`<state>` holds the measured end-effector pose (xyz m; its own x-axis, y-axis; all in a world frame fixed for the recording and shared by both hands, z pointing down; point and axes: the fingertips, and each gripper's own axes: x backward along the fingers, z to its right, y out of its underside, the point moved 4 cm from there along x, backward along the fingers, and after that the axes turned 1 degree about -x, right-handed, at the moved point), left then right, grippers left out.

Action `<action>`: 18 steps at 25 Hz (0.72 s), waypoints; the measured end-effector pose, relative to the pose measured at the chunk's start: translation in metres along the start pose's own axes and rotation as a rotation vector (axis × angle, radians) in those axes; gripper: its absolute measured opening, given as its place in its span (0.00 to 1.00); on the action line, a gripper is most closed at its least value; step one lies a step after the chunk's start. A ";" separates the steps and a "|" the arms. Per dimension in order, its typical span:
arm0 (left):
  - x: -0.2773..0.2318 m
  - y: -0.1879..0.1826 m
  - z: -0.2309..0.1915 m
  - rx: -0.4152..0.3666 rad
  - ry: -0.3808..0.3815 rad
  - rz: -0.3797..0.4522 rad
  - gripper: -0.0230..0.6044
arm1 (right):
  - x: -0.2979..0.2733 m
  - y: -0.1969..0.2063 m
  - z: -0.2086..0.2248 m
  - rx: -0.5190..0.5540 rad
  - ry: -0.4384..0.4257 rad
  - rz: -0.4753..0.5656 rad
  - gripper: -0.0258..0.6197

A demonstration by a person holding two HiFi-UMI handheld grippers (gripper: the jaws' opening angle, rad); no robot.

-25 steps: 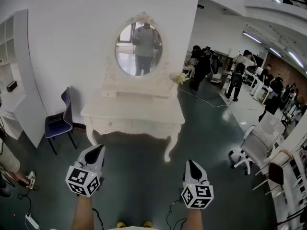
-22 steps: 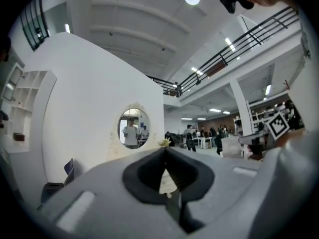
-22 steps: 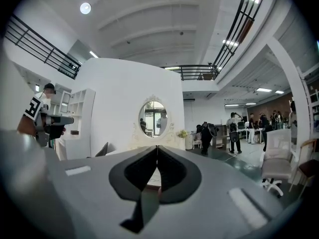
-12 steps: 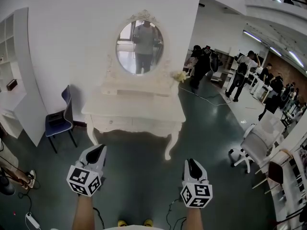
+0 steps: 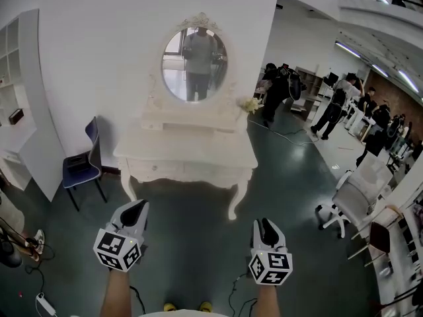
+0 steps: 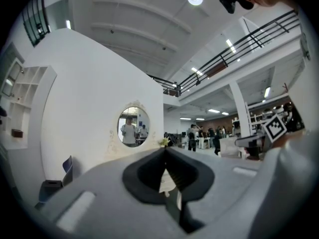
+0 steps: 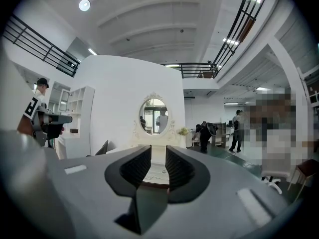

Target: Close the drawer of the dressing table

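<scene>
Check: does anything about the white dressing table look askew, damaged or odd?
Nothing stands out. The white carved dressing table stands level, its oval mirror upright, and its drawer fronts look flush from this distance.

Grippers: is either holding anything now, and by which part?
Nothing is held. The left gripper is shut and empty. The right gripper has just been opening its jaws, with nothing between them. Both are apart from the dressing table.
</scene>
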<state>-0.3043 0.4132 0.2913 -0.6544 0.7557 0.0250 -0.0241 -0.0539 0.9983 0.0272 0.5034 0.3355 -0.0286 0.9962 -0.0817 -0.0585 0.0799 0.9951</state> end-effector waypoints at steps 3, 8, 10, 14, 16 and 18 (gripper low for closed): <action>0.004 0.002 -0.009 0.001 0.008 -0.002 0.03 | -0.003 0.000 -0.010 -0.007 0.004 -0.002 0.16; 0.013 0.008 -0.021 0.004 0.018 0.000 0.03 | -0.003 0.006 -0.026 -0.024 0.012 -0.008 0.15; 0.016 0.010 -0.024 0.006 0.025 -0.002 0.03 | -0.002 0.008 -0.031 -0.023 0.016 -0.010 0.16; 0.015 0.017 -0.027 0.010 0.036 -0.010 0.03 | -0.005 0.014 -0.037 -0.019 0.016 -0.014 0.16; 0.010 0.019 -0.028 0.007 0.042 -0.012 0.03 | -0.009 0.015 -0.036 -0.024 0.018 -0.012 0.15; 0.002 0.021 -0.030 0.004 0.047 -0.013 0.03 | -0.017 0.015 -0.034 -0.028 0.019 -0.007 0.15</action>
<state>-0.3283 0.3942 0.3104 -0.6885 0.7252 0.0091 -0.0301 -0.0412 0.9987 -0.0066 0.4867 0.3496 -0.0474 0.9948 -0.0903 -0.0864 0.0860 0.9925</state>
